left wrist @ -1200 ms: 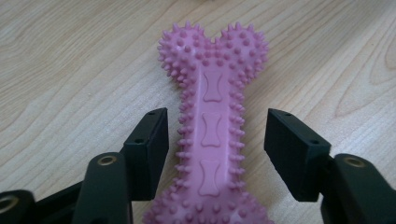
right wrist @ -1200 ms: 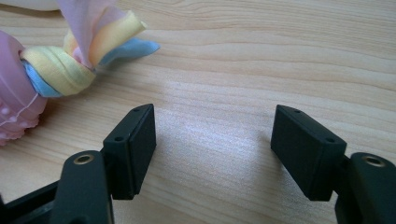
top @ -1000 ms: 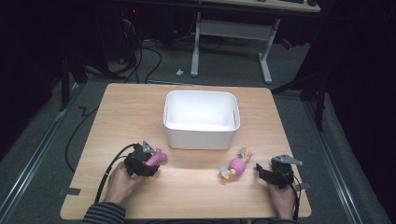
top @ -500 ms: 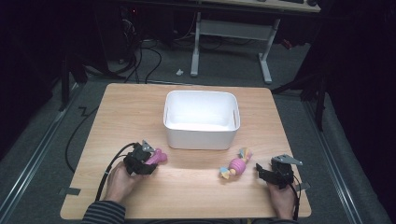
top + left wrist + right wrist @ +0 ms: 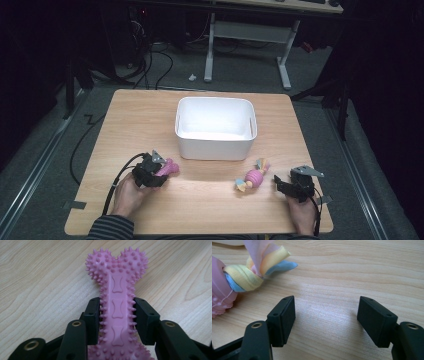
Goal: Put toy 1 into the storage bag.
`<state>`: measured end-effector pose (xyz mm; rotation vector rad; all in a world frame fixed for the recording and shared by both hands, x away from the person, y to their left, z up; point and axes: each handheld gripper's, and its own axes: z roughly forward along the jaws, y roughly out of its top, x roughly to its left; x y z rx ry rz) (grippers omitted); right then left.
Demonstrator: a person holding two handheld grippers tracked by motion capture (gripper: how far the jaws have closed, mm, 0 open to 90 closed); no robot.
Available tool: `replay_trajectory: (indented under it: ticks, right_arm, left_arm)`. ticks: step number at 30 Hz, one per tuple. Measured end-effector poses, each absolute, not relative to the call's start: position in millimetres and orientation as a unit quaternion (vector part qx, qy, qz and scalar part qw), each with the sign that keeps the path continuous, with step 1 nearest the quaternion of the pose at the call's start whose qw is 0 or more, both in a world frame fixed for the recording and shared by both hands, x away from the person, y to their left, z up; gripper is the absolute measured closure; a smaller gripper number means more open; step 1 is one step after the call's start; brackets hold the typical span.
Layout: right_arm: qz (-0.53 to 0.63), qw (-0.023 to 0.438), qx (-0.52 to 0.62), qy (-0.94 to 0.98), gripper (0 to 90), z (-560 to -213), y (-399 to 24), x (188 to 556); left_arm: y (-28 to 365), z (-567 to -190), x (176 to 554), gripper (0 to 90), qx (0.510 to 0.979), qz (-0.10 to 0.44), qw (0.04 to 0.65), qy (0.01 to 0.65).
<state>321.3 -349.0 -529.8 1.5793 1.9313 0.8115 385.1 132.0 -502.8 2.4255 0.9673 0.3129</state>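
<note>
A pink spiky bone-shaped toy (image 5: 117, 302) lies on the wooden table (image 5: 150, 120), and my left gripper (image 5: 117, 320) has just been closing and is now shut on its shaft, pads pressing both sides. In the high view the bone toy (image 5: 167, 168) pokes out of the left gripper (image 5: 155, 172) at the table's front left. A candy-shaped cloth toy (image 5: 252, 177), pink with yellow and blue twisted ends, lies at the front right; its end (image 5: 249, 272) sits just left of my right gripper (image 5: 327, 320). The right gripper (image 5: 285, 186) stands open over bare wood.
A white rectangular bin (image 5: 216, 127) stands in the middle of the table, beyond both toys. Desk legs (image 5: 210, 45) and cables (image 5: 150, 60) sit on the dark floor behind the table. Black cables trail from both grippers off the front edge.
The left gripper's jaws have come together onto the pink bone. Both hands have stayed where they were.
</note>
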Motion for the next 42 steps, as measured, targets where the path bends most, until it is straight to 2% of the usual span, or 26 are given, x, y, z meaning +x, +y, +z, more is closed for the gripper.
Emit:
replay_trajectory:
  ticks: [15, 27, 42]
  right_arm:
    - [0.299, 0.256, 0.579, 0.714, 31.2, -529.8, -348.5, 321.0]
    - [0.299, 0.258, 0.588, 0.706, 33.0, -529.8, -349.4, 321.2]
    - [0.297, 0.259, 0.588, 0.707, 32.4, -529.8, -349.3, 321.1]
  left_arm:
    - [145.1, -484.6, 380.1, 59.7, 0.869, 0.095, 0.308, 0.375]
    - [157.4, -460.7, 378.1, 59.7, 0.855, 0.085, 0.36, 0.364]
    - [166.4, -431.9, 384.0, 59.6, 0.847, 0.079, 0.39, 0.353]
